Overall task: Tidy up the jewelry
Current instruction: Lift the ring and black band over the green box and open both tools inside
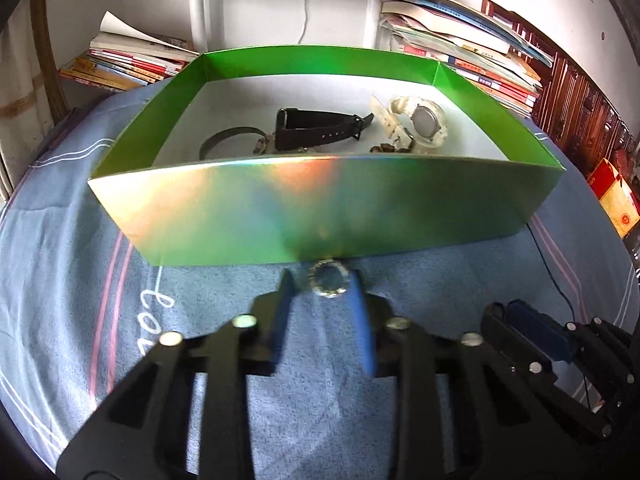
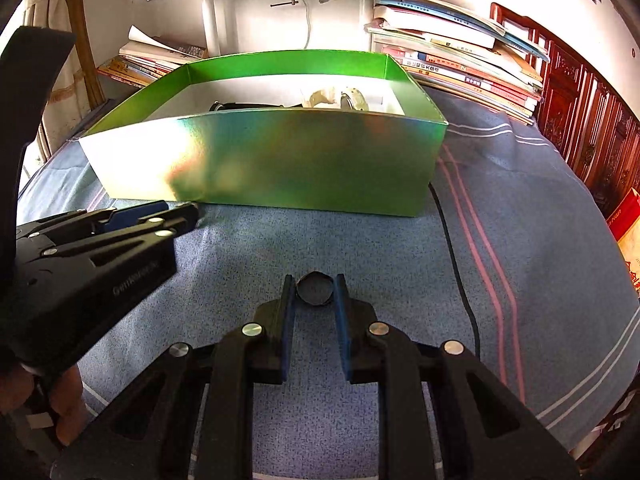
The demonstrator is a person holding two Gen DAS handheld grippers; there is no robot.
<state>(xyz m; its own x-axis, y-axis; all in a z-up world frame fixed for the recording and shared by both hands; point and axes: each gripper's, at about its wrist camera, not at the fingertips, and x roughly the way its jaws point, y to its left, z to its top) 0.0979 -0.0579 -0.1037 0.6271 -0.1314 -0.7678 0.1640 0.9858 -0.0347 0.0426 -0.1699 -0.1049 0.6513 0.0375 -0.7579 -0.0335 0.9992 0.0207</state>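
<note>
Green, glossy cardboard box (image 1: 320,208), open-topped, on a blue striped cloth (image 1: 72,264); landmark for all entries.

Inside the box: black strap watch (image 1: 320,130), white round-faced watch (image 1: 420,122), dark band (image 1: 230,140), small brownish pieces, unclear.

Left tongs (image 1: 326,282): just before the box's near wall, closed around a silvery ring-shaped piece (image 1: 329,279).

Right tongs (image 2: 314,290): before the box's near wall, further from it, closed around a dark round flat piece (image 2: 315,289).

Handling note, as judgement: each held piece likely goes into the box. Lift clear above the near wall before moving forward, lower over bare white floor, then release gently, one at a time.
</note>
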